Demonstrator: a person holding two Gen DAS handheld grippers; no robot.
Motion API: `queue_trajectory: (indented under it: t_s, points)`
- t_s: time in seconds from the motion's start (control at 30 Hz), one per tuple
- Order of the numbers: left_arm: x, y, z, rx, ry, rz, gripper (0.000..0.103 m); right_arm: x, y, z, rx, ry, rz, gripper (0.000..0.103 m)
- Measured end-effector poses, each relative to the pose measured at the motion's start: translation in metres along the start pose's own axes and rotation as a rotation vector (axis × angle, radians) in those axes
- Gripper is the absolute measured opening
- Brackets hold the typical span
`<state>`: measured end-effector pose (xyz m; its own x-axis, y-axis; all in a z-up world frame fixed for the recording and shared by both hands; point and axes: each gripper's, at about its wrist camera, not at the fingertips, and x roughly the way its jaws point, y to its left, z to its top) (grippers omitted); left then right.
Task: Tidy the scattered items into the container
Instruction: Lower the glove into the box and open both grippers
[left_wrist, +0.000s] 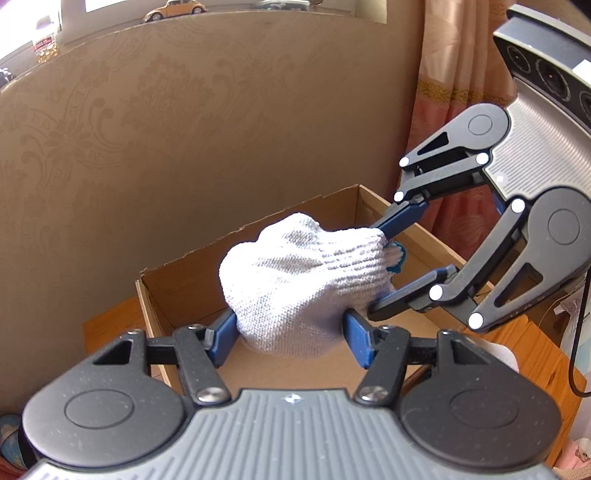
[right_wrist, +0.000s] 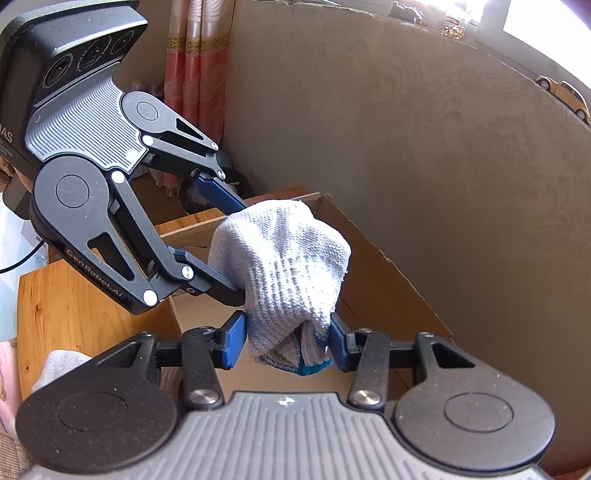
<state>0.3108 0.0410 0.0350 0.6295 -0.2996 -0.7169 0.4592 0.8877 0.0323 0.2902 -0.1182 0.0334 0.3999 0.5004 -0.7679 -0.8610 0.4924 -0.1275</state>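
both grippers clamped on one white knit bundle, held over the open cardboard box.

left gripper: blue pads pressed on either side of the bundle's lower, rounded end; fingers apart only by the cloth's width. right gripper: blue pads pinched on the ribbed cuff end, where a teal-edged fold shows between them. the white knit bundle hangs in the air between the two, above the box interior, not touching the floor of it. cardboard box sits on a wooden table, its open top facing up, far wall at 12 o'clock of the bundle in the left wrist view. a tall patterned cardboard panel stands just behind the box. a second pale cloth lies on the table at 8 o'clock in the right wrist view.
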Motion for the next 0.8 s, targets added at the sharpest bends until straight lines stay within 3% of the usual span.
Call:
queue_trajectory:
  t_s: [0.57,0.8]
  points:
    - [0.079,0.044,0.008,-0.154,0.212,0.019,0.057,0.086,-0.038,0.018,0.029,0.177,0.114,0.051]
    - [0.090,0.056,0.005,-0.192,0.237,0.034,0.056,0.112,-0.052,0.023,0.050,0.170,0.134,0.050]
